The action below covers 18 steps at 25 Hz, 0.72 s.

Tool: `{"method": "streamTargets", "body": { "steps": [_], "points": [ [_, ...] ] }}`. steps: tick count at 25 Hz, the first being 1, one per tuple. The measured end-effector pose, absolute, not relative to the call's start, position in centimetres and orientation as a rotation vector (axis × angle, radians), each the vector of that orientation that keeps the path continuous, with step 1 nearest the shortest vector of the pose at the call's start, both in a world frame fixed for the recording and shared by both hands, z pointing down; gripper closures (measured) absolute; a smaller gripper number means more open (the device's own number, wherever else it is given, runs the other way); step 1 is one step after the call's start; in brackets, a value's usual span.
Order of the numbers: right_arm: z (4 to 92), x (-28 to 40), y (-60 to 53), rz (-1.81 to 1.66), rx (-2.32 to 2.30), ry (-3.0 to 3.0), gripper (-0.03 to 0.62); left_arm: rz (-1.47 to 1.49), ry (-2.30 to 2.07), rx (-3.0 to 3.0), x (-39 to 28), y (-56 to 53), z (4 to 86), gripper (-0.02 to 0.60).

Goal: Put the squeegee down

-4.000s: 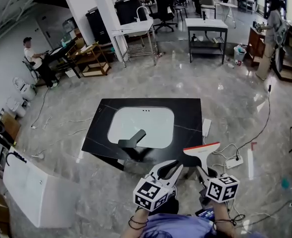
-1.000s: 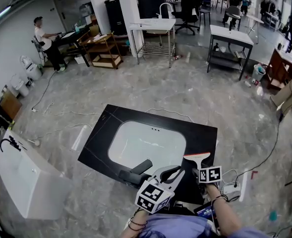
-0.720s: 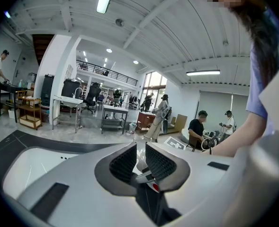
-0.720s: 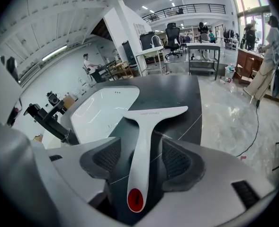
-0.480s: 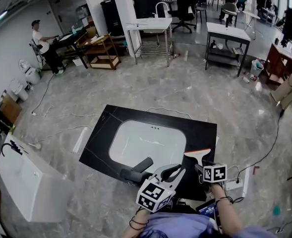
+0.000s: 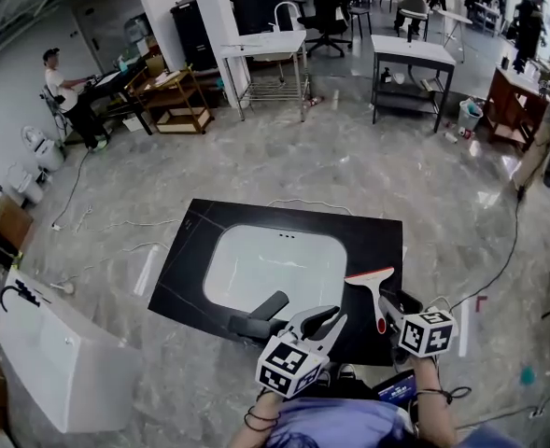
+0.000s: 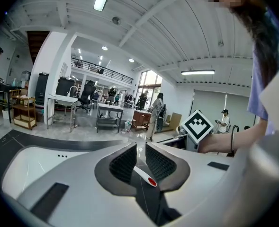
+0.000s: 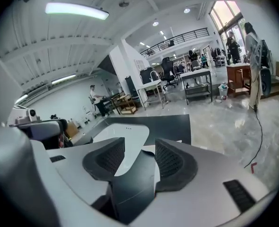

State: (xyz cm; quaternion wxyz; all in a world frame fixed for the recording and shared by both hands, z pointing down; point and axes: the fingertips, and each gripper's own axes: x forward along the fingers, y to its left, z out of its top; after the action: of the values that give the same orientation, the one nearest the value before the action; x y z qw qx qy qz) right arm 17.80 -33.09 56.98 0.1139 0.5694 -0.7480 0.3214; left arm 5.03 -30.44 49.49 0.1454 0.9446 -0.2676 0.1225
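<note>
The squeegee [image 6: 373, 294], white with a red blade edge and a red handle tip, lies flat on the black countertop [image 6: 380, 239], just right of the white sink basin [image 6: 275, 267]. My right gripper [image 6: 398, 308] hovers just behind its handle, lifted off it. Its jaws are closing with nothing between them. My left gripper [image 6: 326, 317] hangs over the counter's front edge near the dark faucet [image 6: 259, 319], its jaws a narrow gap apart and empty. In the left gripper view the squeegee's red handle tip [image 7: 151, 181] shows beyond that gap.
A white cabinet [image 6: 60, 362] stands on the floor at the left. Cables and a power strip [image 6: 440, 304] lie right of the counter. Tables, shelves and several people are at the back of the room.
The right gripper's jaws have let go of the squeegee's handle and the gripper has risen and drawn back. The squeegee stays lying on the countertop. The left gripper has hardly moved.
</note>
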Motion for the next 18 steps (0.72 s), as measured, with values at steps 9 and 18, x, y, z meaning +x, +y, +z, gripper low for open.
{"method": "streamTargets", "body": {
  "steps": [9,18],
  "points": [
    [55.7,13.6,-27.9,0.991,1.782,-2.223,0.467,0.371,-0.632,2.741,3.8,-27.7,51.1,0.515],
    [55.2,11.4,-24.1,0.995,1.789,-2.156,0.497,0.335,-0.574,2.719,2.2,-25.5,51.1,0.515]
  ]
}}
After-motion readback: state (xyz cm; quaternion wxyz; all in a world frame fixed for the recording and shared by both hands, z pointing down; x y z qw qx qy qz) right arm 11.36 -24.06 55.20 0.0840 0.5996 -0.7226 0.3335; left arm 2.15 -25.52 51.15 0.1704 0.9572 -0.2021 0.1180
